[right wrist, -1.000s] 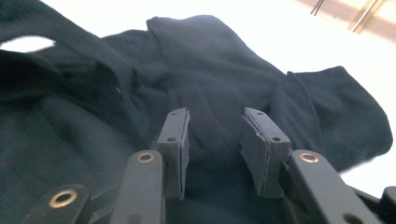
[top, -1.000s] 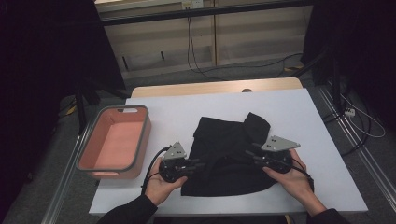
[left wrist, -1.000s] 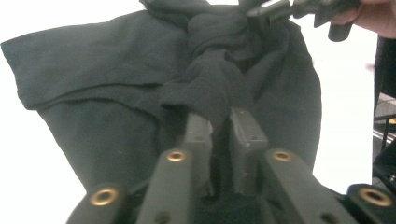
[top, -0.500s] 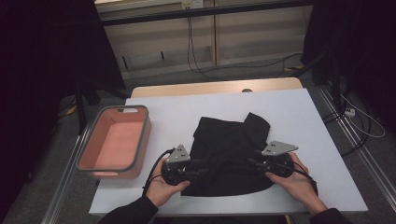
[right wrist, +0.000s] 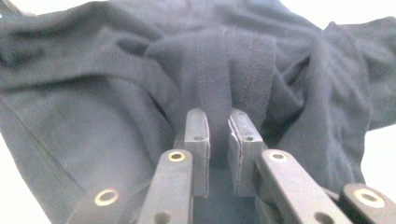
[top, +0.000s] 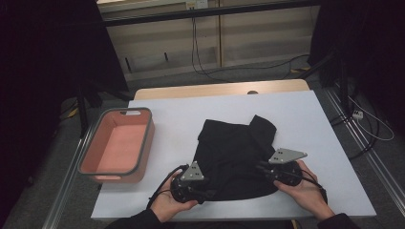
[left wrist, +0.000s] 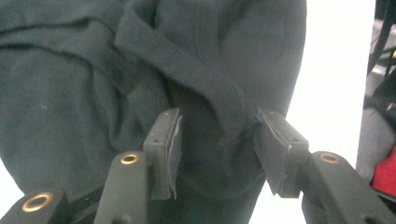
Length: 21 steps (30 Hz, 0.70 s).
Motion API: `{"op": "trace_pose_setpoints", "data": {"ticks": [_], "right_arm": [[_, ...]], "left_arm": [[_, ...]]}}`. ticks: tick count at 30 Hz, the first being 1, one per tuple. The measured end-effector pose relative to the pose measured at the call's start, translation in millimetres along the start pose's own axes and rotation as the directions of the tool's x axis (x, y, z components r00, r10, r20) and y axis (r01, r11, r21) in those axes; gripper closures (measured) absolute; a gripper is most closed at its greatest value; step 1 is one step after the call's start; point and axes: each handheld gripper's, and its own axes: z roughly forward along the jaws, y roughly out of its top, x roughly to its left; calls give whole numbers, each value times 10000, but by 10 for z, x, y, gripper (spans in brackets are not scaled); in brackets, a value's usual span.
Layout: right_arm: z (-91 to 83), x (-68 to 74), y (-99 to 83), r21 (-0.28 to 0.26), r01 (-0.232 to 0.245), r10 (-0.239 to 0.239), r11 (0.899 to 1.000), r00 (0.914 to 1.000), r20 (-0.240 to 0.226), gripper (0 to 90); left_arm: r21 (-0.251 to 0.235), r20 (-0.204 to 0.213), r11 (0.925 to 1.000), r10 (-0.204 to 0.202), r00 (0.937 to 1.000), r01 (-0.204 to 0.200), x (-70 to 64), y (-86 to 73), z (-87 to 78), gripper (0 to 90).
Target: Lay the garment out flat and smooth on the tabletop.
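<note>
A crumpled black garment (top: 234,152) lies on the white table (top: 315,124), near its front edge. My left gripper (top: 209,193) sits at the garment's near-left corner. In the left gripper view it (left wrist: 217,149) is open, its jaws wide apart around a thick hem of the cloth (left wrist: 187,70). My right gripper (top: 261,168) is at the garment's near-right edge. In the right gripper view it (right wrist: 218,135) is shut on a raised fold of the garment (right wrist: 233,60), which stands up between its pads.
A pink bin with a grey rim (top: 143,125) stands on the table's left side. Bare white table lies behind and to the right of the garment. Cables (top: 372,129) trail on the floor to the right.
Both grippers have moved a little toward the table's front edge. The left one has also shifted right, further onto the garment's corner. The garment keeps much the same shape.
</note>
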Motion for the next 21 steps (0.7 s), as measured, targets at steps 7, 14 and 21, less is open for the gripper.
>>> {"op": "trace_pose_setpoints", "data": {"ticks": [7,14,21], "right_arm": [[-70,-59,70,-809,-391,396,9960,9992,35,814],[-106,-154,237,-1674,-684,713,9835,9974,116,816],[-175,-285,505,-2613,-843,963,9616,9948,336,818]], "left_arm": [[-221,180,9995,-201,9996,205,20,67,-59,814],[-1823,-242,9800,-850,9961,792,237,276,-293,871],[-2700,-468,9538,-1499,9876,1320,489,426,-344,871]]}}
